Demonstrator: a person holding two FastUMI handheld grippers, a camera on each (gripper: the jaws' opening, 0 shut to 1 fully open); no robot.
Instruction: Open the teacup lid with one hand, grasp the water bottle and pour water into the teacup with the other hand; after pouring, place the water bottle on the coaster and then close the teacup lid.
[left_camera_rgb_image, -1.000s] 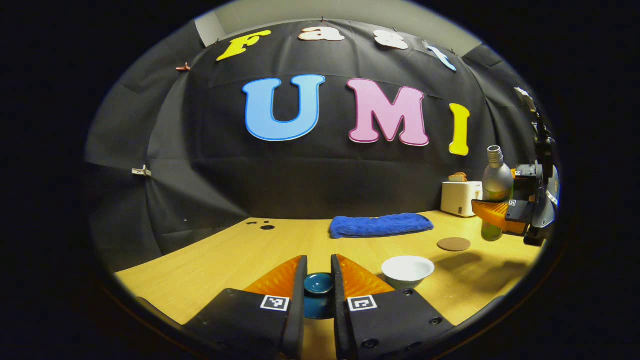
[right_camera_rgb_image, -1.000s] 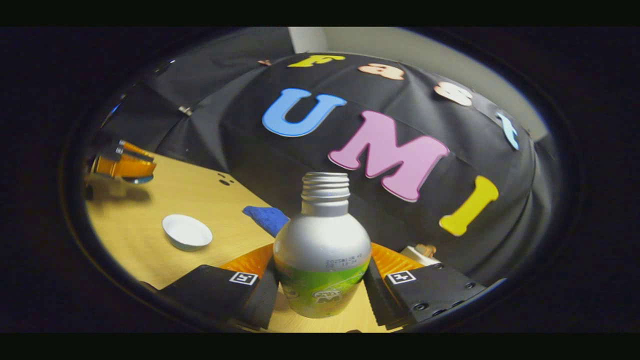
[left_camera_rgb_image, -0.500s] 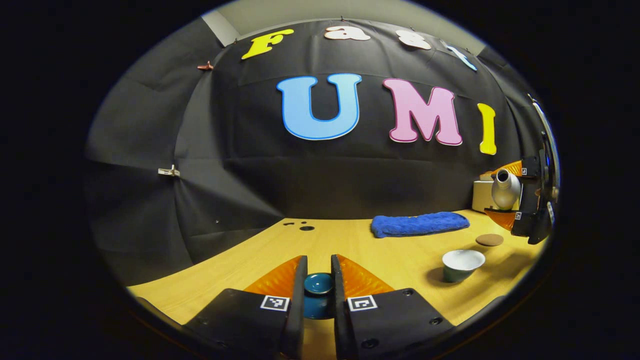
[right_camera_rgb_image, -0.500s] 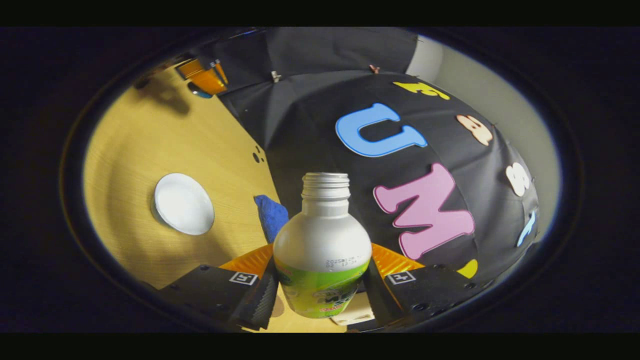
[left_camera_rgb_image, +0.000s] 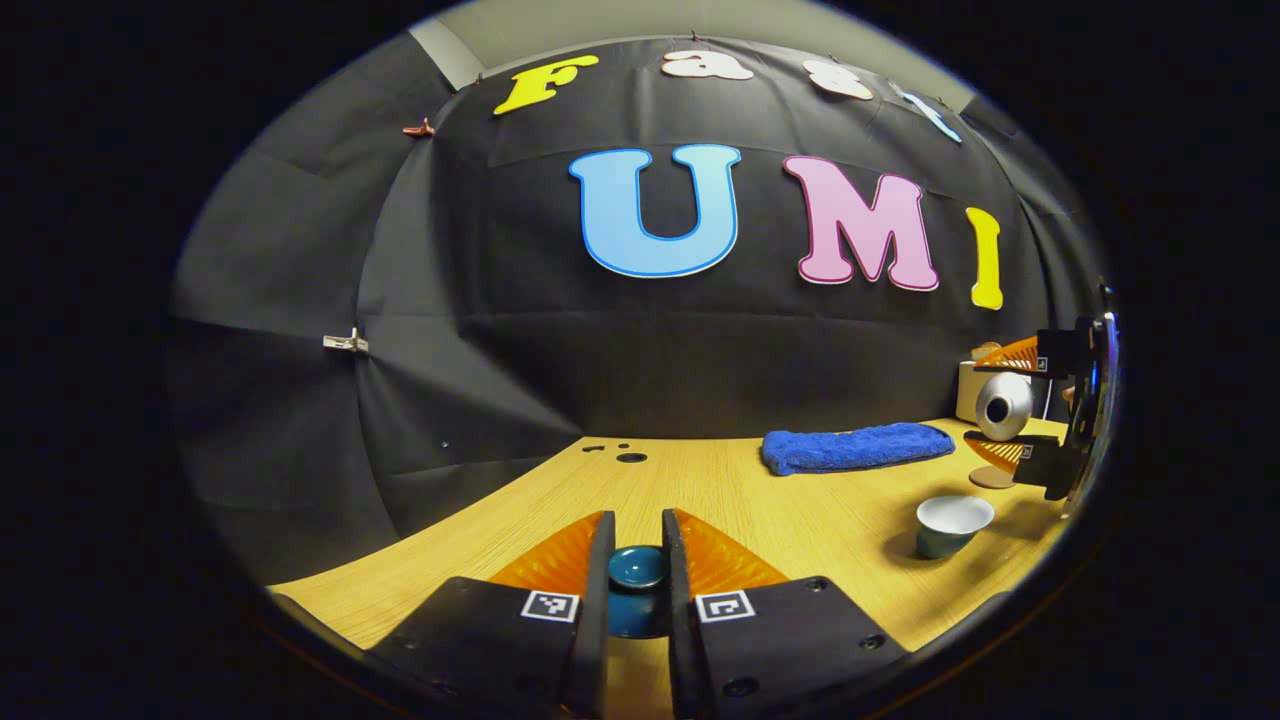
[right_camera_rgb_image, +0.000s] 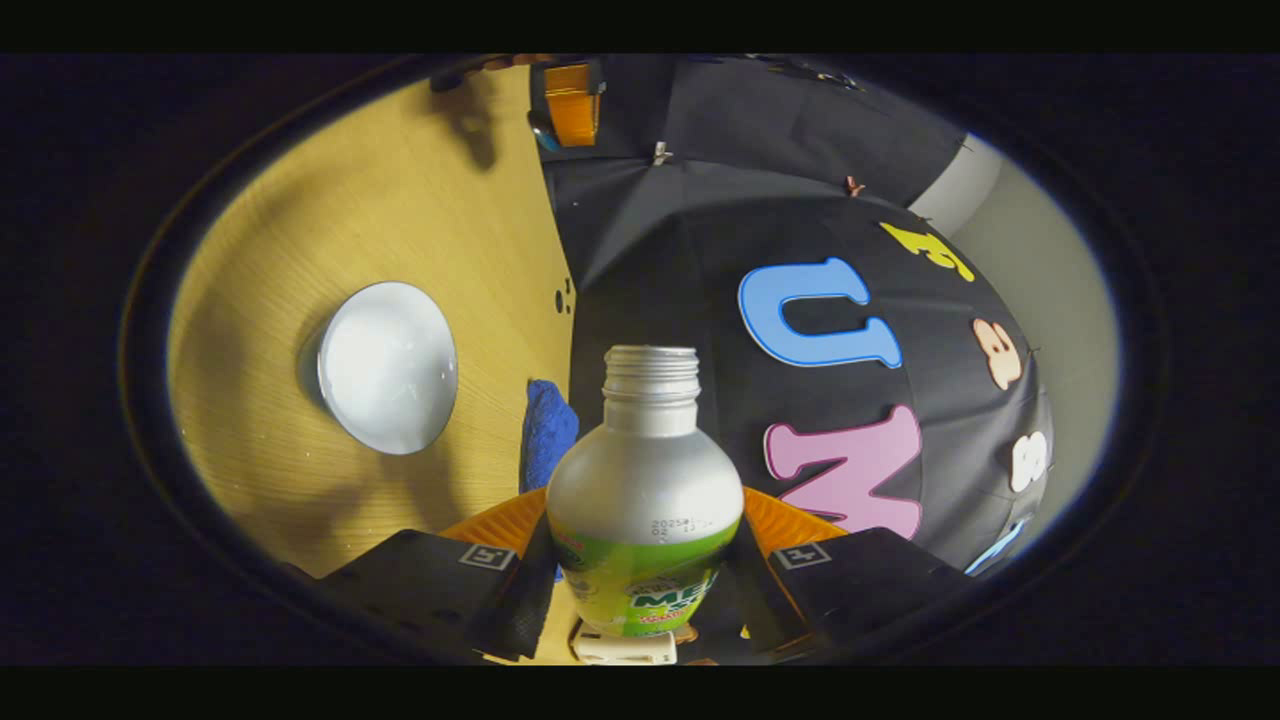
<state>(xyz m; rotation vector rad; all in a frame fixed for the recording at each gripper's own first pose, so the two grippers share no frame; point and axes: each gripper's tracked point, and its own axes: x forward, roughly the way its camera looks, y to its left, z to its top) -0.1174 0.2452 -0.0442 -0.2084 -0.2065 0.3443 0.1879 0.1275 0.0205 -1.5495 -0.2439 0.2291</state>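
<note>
Your left gripper (left_camera_rgb_image: 637, 570) has its fingers clamped on the teacup lid (left_camera_rgb_image: 637, 566) at bottom centre; your right gripper (right_camera_rgb_image: 645, 560) clamps the tilted water bottle (right_camera_rgb_image: 645, 520), teacup (right_camera_rgb_image: 388, 366) at left.

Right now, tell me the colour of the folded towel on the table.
Blue. The towel shows best in the left gripper view, lying at the back of the wooden table.

black cloth wall (left_camera_rgb_image: 300, 300), wooden table (left_camera_rgb_image: 760, 500), dim light

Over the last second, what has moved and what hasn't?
The right gripper has tipped the water bottle from upright to nearly on its side, mouth swung toward the teacup. No stream visible. The left gripper stays shut on the lid; the coaster is unmoved.
</note>
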